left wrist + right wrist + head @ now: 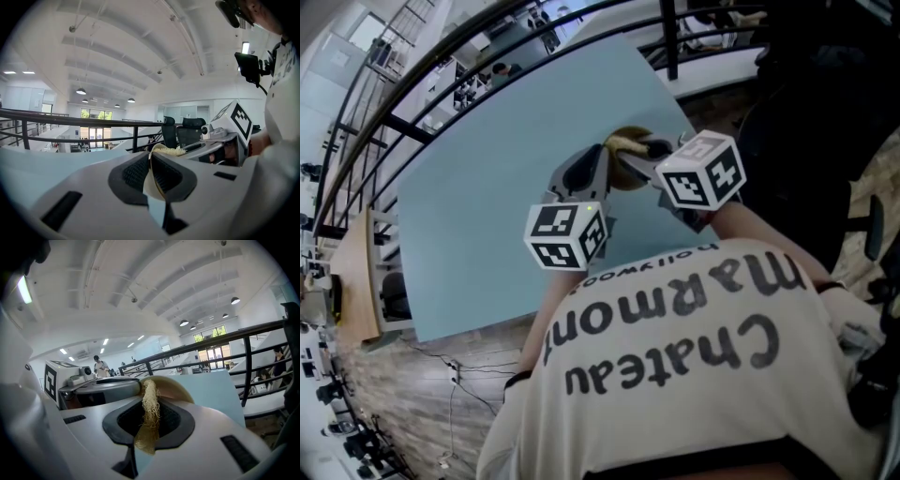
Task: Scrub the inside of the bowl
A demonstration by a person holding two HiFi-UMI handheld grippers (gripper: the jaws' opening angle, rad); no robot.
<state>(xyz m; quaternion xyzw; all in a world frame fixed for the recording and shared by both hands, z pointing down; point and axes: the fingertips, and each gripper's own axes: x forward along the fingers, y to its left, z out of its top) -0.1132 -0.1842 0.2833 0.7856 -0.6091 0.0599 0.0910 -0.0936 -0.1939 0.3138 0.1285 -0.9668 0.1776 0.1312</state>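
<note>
Head view mostly hides bowl; left fingers grip it, right fingers grip scrubber.

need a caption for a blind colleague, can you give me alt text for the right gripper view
The right gripper has its jaws clamped on a strip of straw-coloured fibrous scrubber, with a cream bowl just beyond. The left gripper holds the bowl's rim from the left, over a pale blue table.

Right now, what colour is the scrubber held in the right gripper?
Pale straw yellow. The scrubber shows best in the right gripper view.
</note>
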